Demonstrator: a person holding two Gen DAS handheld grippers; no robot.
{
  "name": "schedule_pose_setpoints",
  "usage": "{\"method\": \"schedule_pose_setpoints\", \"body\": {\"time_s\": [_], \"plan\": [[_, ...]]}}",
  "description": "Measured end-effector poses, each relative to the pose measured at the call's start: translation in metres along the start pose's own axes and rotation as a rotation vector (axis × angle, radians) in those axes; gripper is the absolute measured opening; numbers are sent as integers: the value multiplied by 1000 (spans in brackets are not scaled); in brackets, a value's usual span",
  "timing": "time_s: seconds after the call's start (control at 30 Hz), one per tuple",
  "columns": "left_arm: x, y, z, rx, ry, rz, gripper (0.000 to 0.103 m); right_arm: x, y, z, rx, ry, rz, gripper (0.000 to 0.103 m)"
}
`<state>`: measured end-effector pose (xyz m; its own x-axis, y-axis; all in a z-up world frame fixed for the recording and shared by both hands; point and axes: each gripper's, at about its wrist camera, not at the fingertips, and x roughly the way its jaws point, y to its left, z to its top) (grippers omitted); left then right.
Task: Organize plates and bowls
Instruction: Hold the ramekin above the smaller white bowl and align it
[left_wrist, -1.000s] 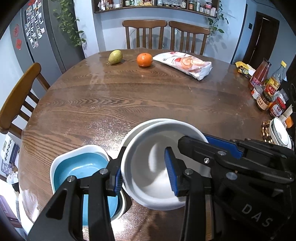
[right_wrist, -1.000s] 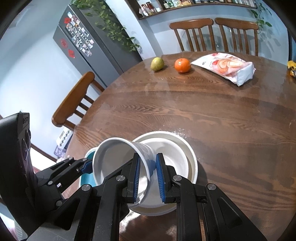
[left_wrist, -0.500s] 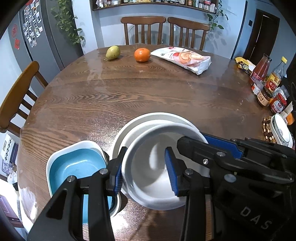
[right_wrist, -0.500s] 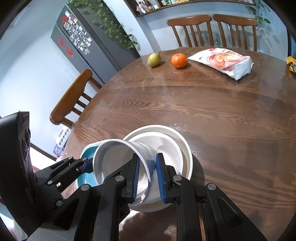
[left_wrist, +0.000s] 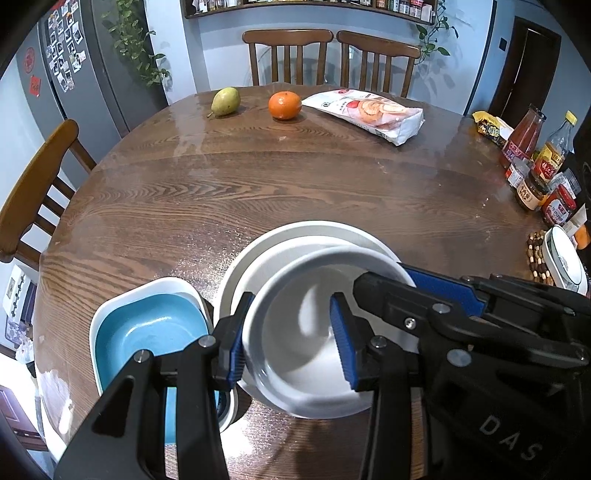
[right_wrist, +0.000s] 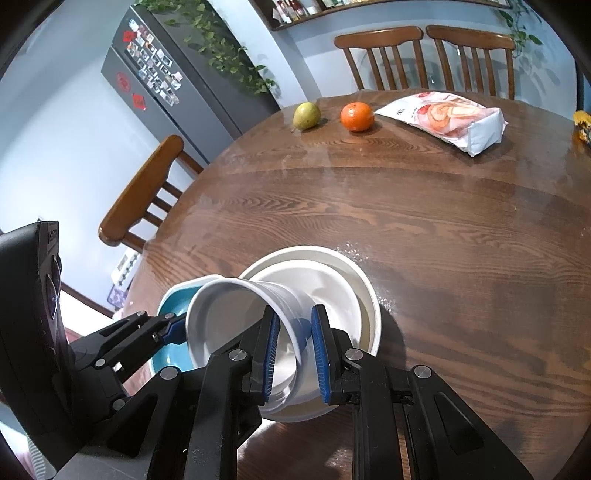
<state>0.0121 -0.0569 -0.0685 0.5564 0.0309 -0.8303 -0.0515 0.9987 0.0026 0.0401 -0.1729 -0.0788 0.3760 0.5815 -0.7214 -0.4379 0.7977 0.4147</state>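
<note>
A white bowl (left_wrist: 295, 332) (right_wrist: 229, 321) hangs tilted over a wide white plate (left_wrist: 306, 229) (right_wrist: 365, 288) on the round wooden table (left_wrist: 295, 177). My right gripper (right_wrist: 295, 356) is shut on the bowl's wall, one pad inside and one outside. My left gripper (left_wrist: 290, 347) straddles the opposite rim. Its left pad rests against the outside, its right pad stands free inside the bowl, so it is open. A white dish with a blue inside (left_wrist: 147, 332) (right_wrist: 171, 299) sits just left of the plate, partly behind the left fingers (left_wrist: 229, 354).
A pear (left_wrist: 225, 101), an orange (left_wrist: 284, 105) and a snack bag (left_wrist: 369, 114) lie at the far side. Bottles and jars (left_wrist: 535, 166) and a small white dish (left_wrist: 565, 258) crowd the right edge. Wooden chairs (left_wrist: 288, 55) stand around the table.
More of the white plate's far rim now shows beyond the held bowl. The tilt of the bowl and both grippers' hold look the same.
</note>
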Motion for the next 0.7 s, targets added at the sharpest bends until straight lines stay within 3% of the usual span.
{"method": "schedule_pose_setpoints", "body": {"time_s": [0.7], "plan": [[6,-4,0,11,20,4,39,2,-7,-3,16,12,4,21]]}}
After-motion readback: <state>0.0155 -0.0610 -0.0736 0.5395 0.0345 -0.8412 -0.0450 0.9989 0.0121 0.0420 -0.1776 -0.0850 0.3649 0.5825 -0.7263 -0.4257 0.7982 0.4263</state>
